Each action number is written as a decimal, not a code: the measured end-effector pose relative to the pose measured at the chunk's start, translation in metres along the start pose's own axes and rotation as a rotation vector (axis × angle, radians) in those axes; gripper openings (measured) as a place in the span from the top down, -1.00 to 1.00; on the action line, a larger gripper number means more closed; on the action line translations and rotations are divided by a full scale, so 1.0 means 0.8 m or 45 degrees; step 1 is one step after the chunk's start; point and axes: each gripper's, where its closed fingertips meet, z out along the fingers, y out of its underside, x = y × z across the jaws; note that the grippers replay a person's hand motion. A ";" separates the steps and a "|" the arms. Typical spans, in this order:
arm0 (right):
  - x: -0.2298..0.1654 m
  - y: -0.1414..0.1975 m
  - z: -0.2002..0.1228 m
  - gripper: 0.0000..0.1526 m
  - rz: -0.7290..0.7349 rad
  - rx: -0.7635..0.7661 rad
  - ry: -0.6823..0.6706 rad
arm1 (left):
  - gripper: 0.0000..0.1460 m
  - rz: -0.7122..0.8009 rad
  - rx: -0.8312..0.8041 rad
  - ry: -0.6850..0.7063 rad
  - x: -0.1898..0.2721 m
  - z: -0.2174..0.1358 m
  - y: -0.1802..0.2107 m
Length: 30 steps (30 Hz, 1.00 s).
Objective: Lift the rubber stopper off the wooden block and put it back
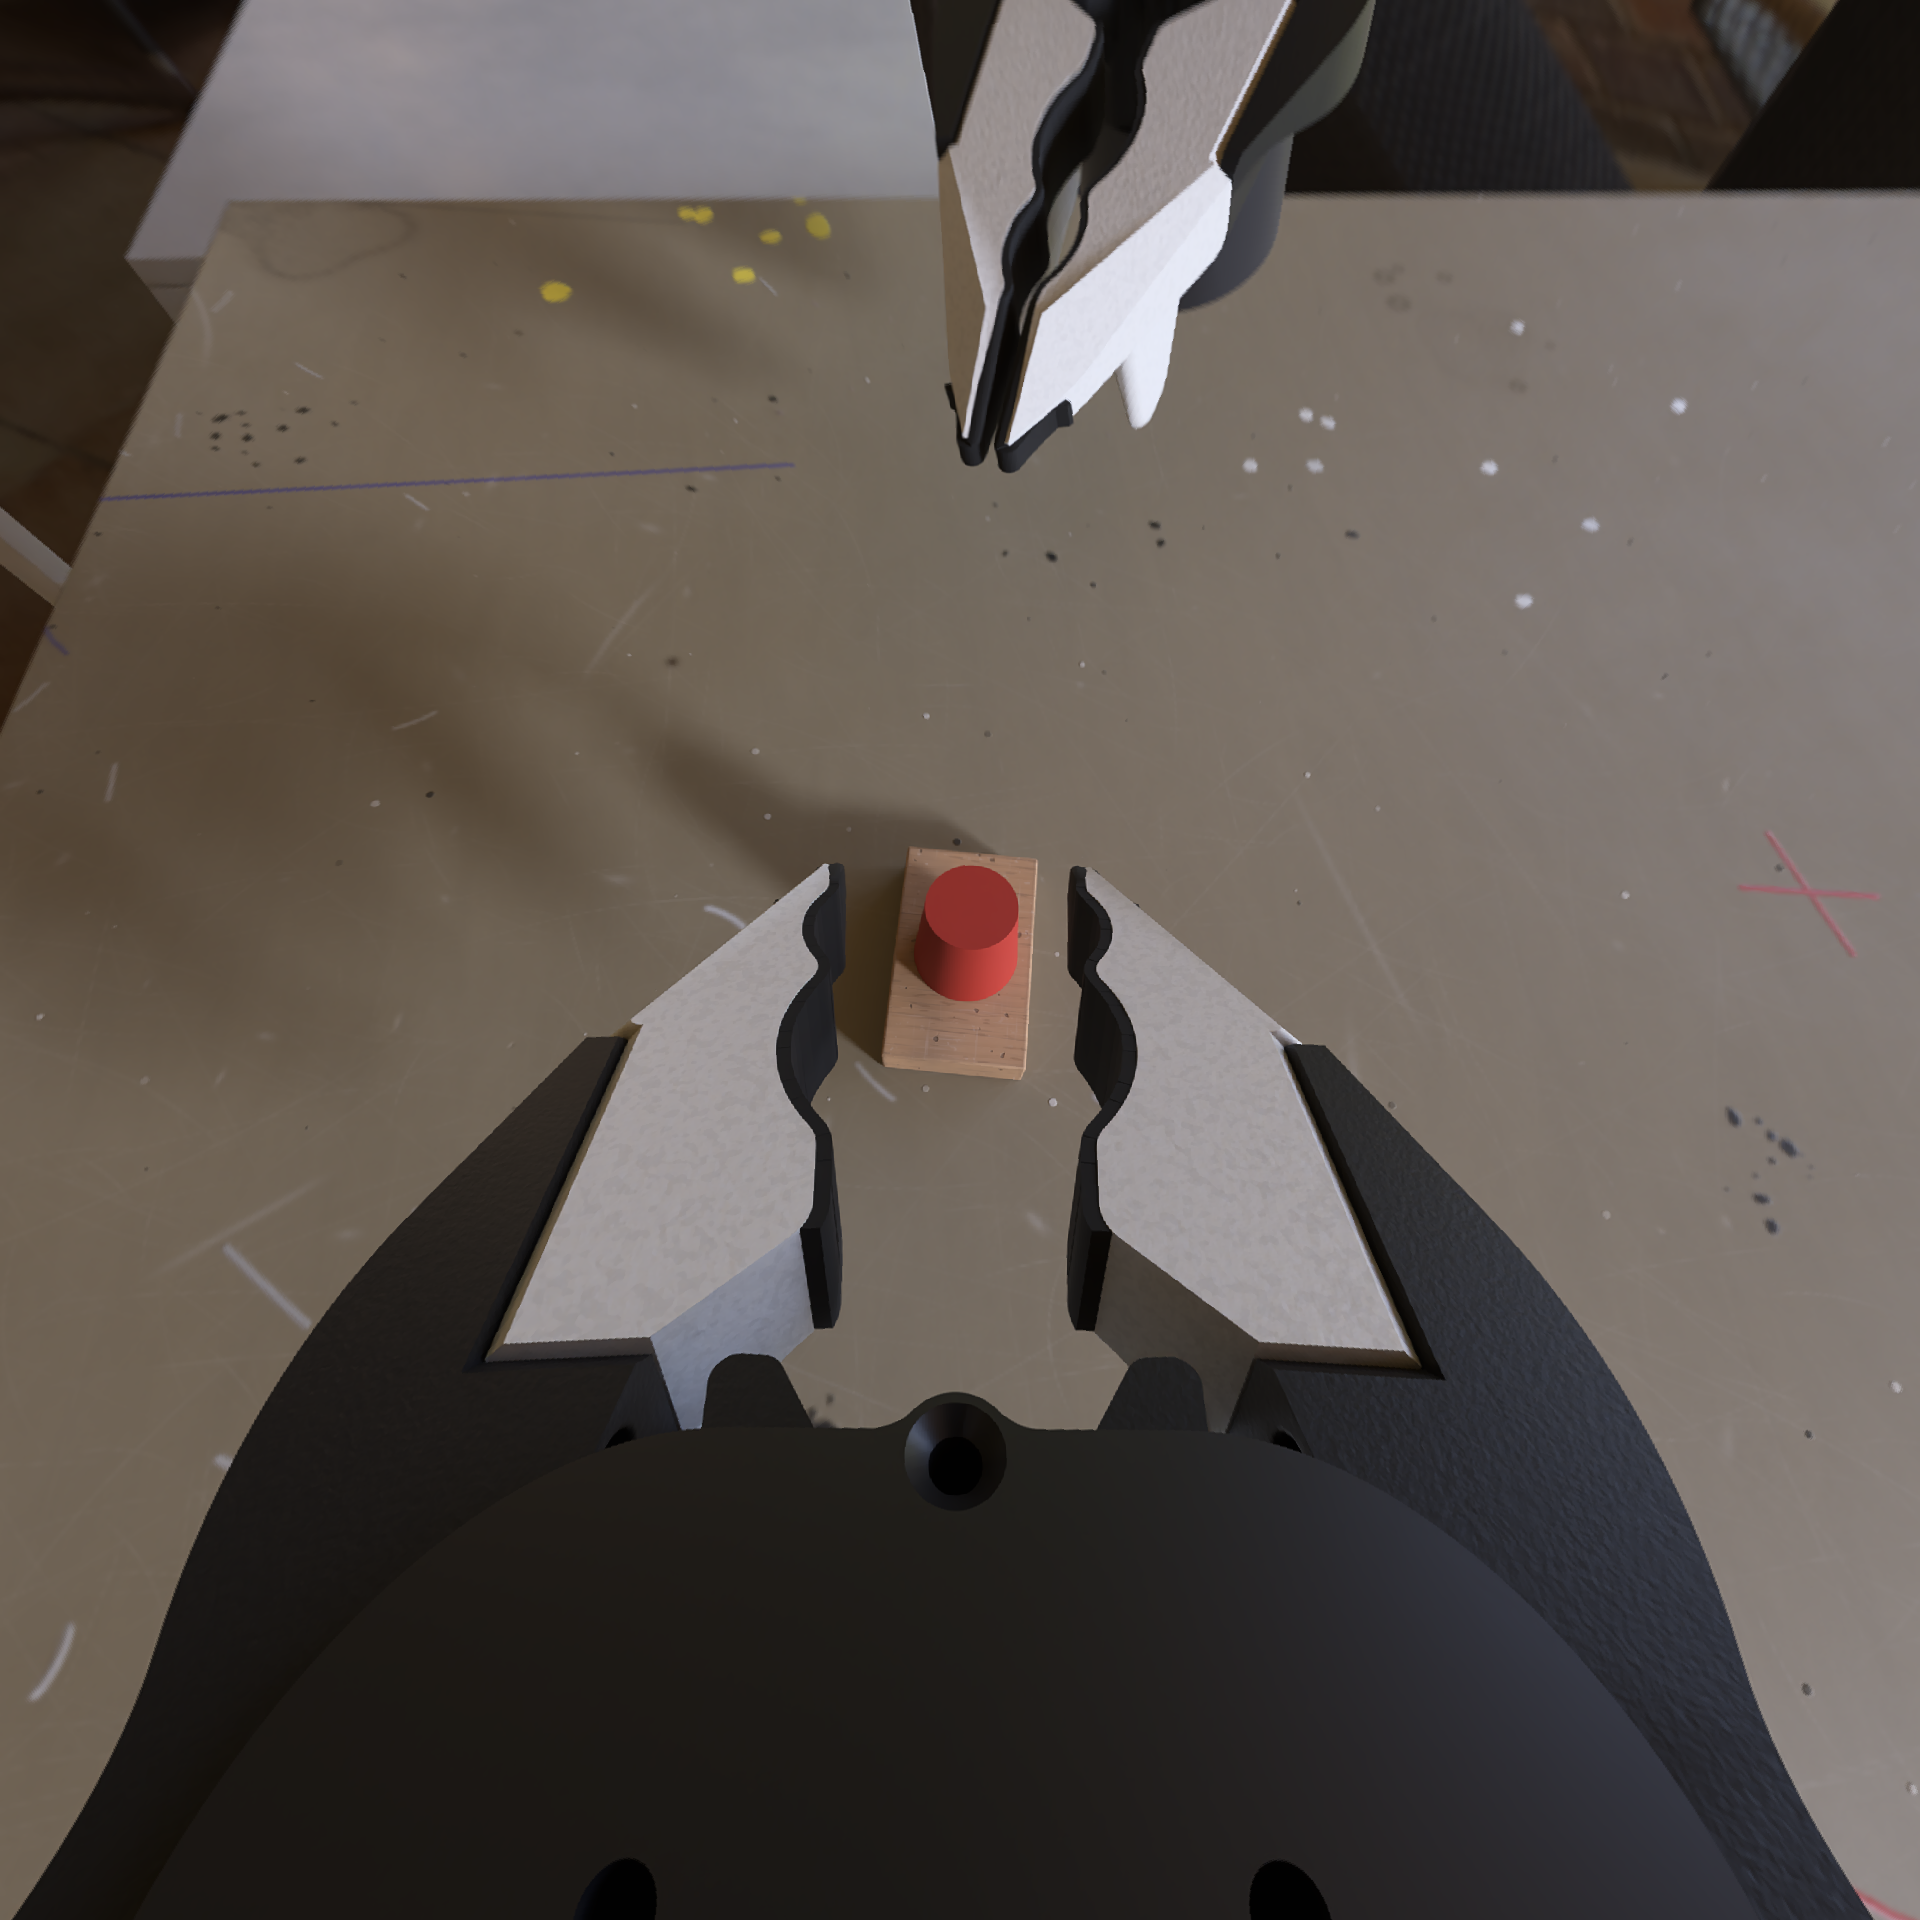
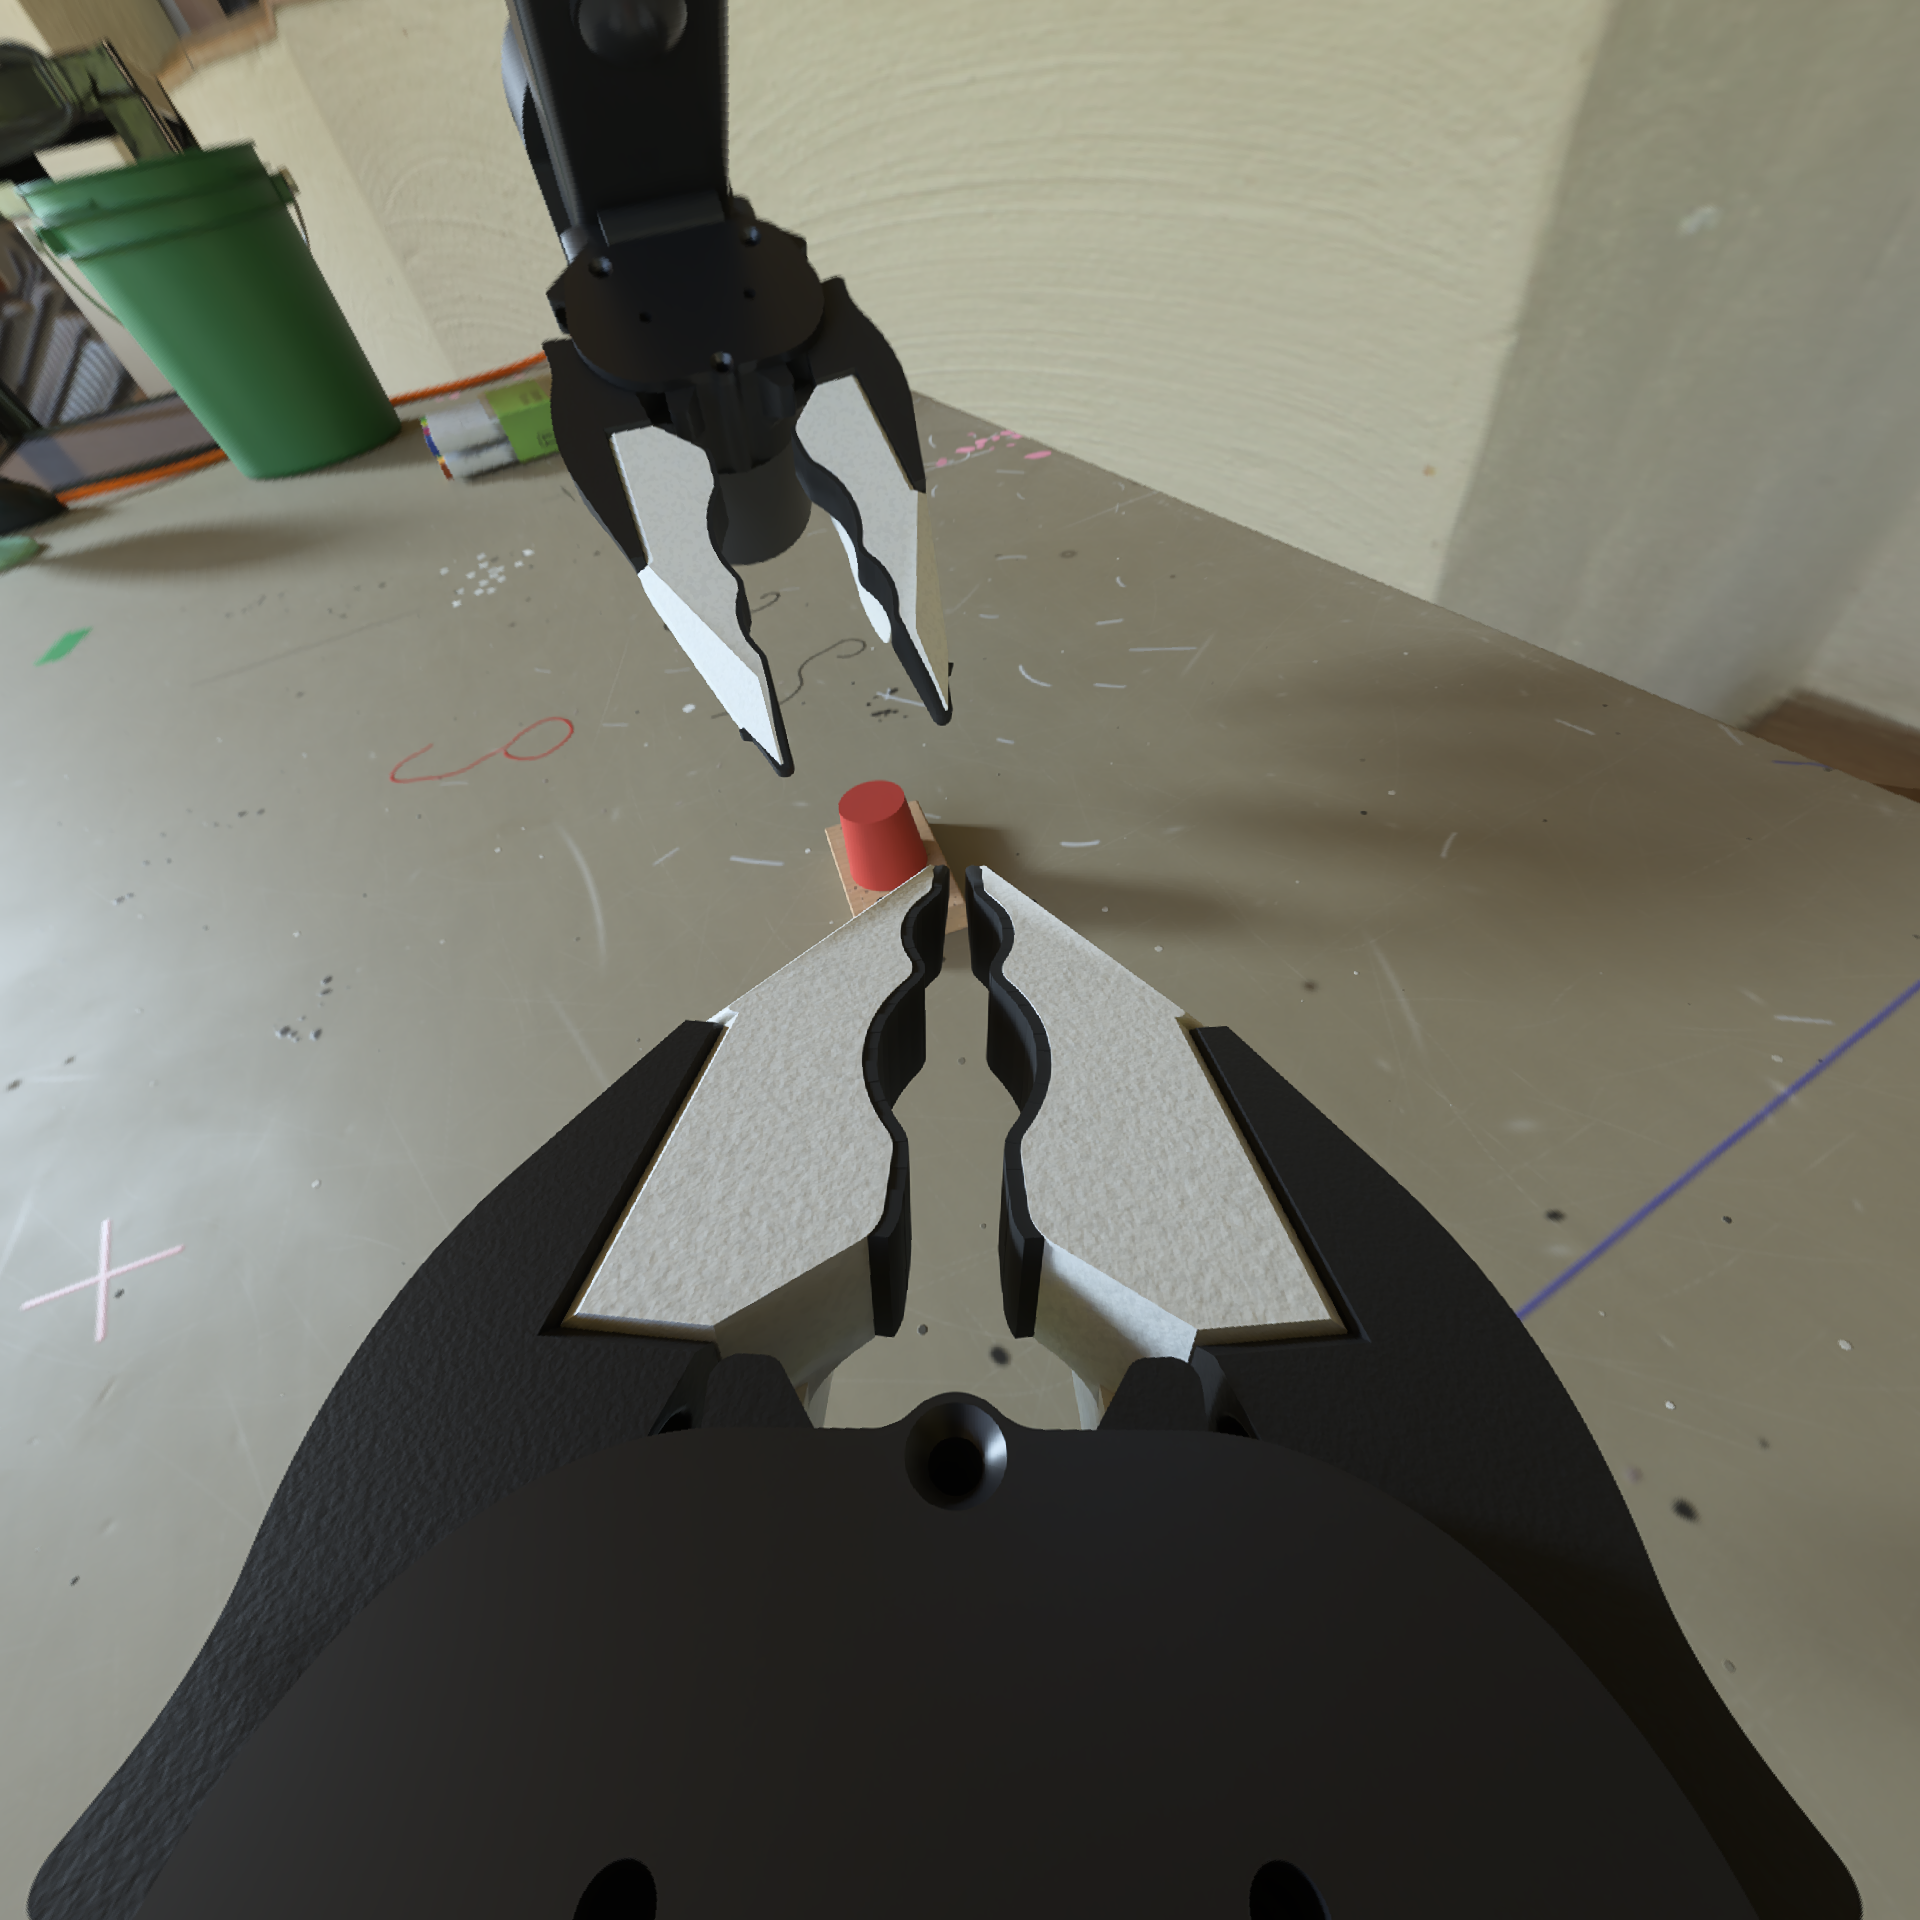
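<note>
From my left wrist view, the left tongs [image 1: 954, 883] are spread wide, hovering above the red tapered rubber stopper [image 1: 966, 933], which stands upright on the small pale wooden block [image 1: 958, 1029] on the scuffed, paint-flecked grey table [image 1: 416, 831]. Farther off hang the right tongs [image 1: 989, 452], pressed together and holding nothing.

From my right wrist view, the right tongs [image 2: 956, 883] are nearly closed and empty, their tips over the block's [image 2: 847, 883] near end. The stopper [image 2: 881, 847] sits on it just beyond. The left tongs [image 2: 864, 743] hover spread above. A green plastic bucket [image 2: 208, 312] stands far left; I can read no writing anywhere.
</note>
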 end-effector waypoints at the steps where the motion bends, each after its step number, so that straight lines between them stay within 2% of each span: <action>1: -0.001 0.002 0.002 0.96 -0.014 -0.014 0.000 | 0.42 0.017 -0.027 0.001 0.001 0.004 0.001; 5: -0.002 0.008 0.006 0.96 -0.032 -0.049 -0.012 | 0.49 0.102 -0.135 -0.035 0.001 0.013 0.009; 10: -0.005 0.014 0.006 0.96 -0.035 -0.074 -0.024 | 0.55 0.124 -0.169 -0.040 0.003 0.019 0.014; 20: -0.011 0.018 0.009 0.96 -0.042 -0.094 -0.054 | 0.30 0.121 -0.274 -0.015 0.005 0.023 0.024; 24: -0.015 0.020 0.009 0.96 -0.051 -0.100 -0.064 | 0.45 0.154 -0.323 -0.024 0.003 0.028 0.028; 28: -0.016 0.020 0.009 0.96 -0.049 -0.097 -0.071 | 0.68 0.201 -0.343 -0.040 0.002 0.030 0.030; 30: -0.016 0.020 0.009 0.96 -0.047 -0.096 -0.072 | 0.68 0.222 -0.339 -0.048 0.001 0.030 0.030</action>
